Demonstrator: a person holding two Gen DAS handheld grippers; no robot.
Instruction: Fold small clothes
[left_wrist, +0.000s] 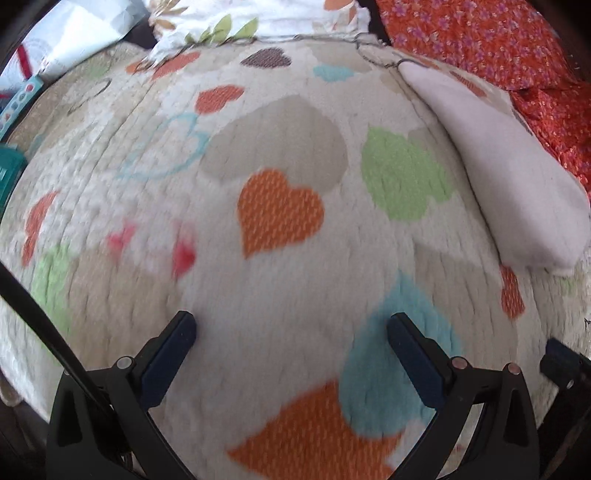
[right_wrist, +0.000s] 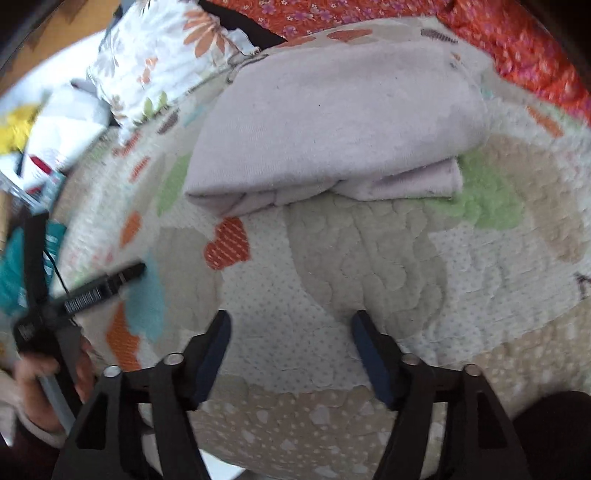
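A pale lilac garment (right_wrist: 332, 129) lies folded in a flat bundle on the heart-patterned quilt (right_wrist: 369, 258), ahead of my right gripper (right_wrist: 290, 325). That gripper is open and empty, a short way in front of the bundle's near edge. In the left wrist view the same garment (left_wrist: 509, 177) lies at the far right. My left gripper (left_wrist: 291, 325) is open and empty over bare quilt (left_wrist: 280, 206), well left of the garment. The left gripper also shows in the right wrist view (right_wrist: 110, 280), held in a hand at the left.
A floral white pillow (right_wrist: 159, 62) and an orange flowered cloth (left_wrist: 480, 40) lie along the far edge of the quilt. Papers and a teal item (left_wrist: 11, 170) sit off the quilt at the left.
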